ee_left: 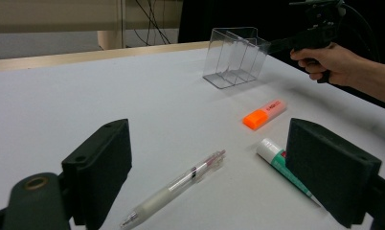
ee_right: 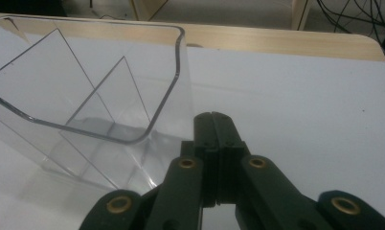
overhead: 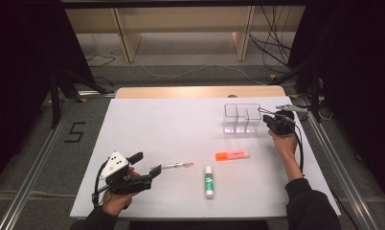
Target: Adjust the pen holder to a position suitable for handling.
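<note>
My left gripper (overhead: pixel 146 163) rests near the table's front left corner, open, with nothing between its jaws. A clear pen (overhead: pixel 177 166) (ee_left: pixel 181 184) lies on the white table just ahead of it, its tip toward the jaws. An orange highlighter (overhead: pixel 232 155) (ee_left: pixel 265 114) and a white glue stick (overhead: pixel 209 181) (ee_left: pixel 281 167) lie right of the pen. A clear divided container (overhead: pixel 242 118) (ee_left: pixel 233 57) (ee_right: pixel 85 96) stands at the back right. My right gripper (overhead: pixel 264 117) (ee_right: pixel 214 120) is shut, its jaws pressed together with nothing between them, right beside the container's right wall.
The white table top (overhead: pixel 157 129) ends in a wooden strip (overhead: pixel 200 92) at the back. Beyond it stand pale shelf legs (overhead: pixel 128 43) and loose cables (overhead: pixel 272 48) on the floor. Metal rails (overhead: pixel 32 182) run along both sides.
</note>
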### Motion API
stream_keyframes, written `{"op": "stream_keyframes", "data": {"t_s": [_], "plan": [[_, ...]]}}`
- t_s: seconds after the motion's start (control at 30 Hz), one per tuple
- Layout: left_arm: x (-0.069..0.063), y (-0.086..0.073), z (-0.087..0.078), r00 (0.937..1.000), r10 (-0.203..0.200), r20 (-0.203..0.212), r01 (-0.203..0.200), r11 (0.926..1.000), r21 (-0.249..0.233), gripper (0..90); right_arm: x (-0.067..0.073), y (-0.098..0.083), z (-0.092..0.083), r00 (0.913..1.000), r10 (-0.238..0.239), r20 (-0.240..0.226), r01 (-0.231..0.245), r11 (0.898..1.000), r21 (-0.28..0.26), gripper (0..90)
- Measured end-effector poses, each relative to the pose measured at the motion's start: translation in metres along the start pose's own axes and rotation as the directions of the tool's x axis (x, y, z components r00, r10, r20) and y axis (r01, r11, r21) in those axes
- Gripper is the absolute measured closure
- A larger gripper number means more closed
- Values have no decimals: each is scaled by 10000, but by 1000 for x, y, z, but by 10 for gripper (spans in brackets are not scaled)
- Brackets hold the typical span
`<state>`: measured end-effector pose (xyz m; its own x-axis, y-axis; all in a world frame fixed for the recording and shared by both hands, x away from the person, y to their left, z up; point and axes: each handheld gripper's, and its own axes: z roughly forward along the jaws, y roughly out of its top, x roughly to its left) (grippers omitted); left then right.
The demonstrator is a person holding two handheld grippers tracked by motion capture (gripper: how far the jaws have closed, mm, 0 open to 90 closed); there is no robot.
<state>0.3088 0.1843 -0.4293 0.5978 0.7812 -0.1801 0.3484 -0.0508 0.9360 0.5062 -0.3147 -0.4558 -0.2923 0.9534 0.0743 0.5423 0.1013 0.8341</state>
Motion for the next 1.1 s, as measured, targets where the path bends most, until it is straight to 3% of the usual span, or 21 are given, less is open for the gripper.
{"op": "stream_keyframes", "data": {"t_s": [0.6, 0.83, 1.1], "plan": [[0, 0, 0, 10000, -10, -41, 10, 10000, 24, 158, 5, 2, 11, 9995, -111, -285, 118, 9996, 263, 900], [0, 0, 0, 10000, -9, -28, 9, 10000, 16, 158, 21, 5, 17, 9976, -481, -505, 498, 9982, 330, 900], [0, 0, 0, 10000, -47, -13, 47, 10000, -13, 158, 35, 7, 28, 9961, -569, -675, 598, 9973, 416, 900]]}}
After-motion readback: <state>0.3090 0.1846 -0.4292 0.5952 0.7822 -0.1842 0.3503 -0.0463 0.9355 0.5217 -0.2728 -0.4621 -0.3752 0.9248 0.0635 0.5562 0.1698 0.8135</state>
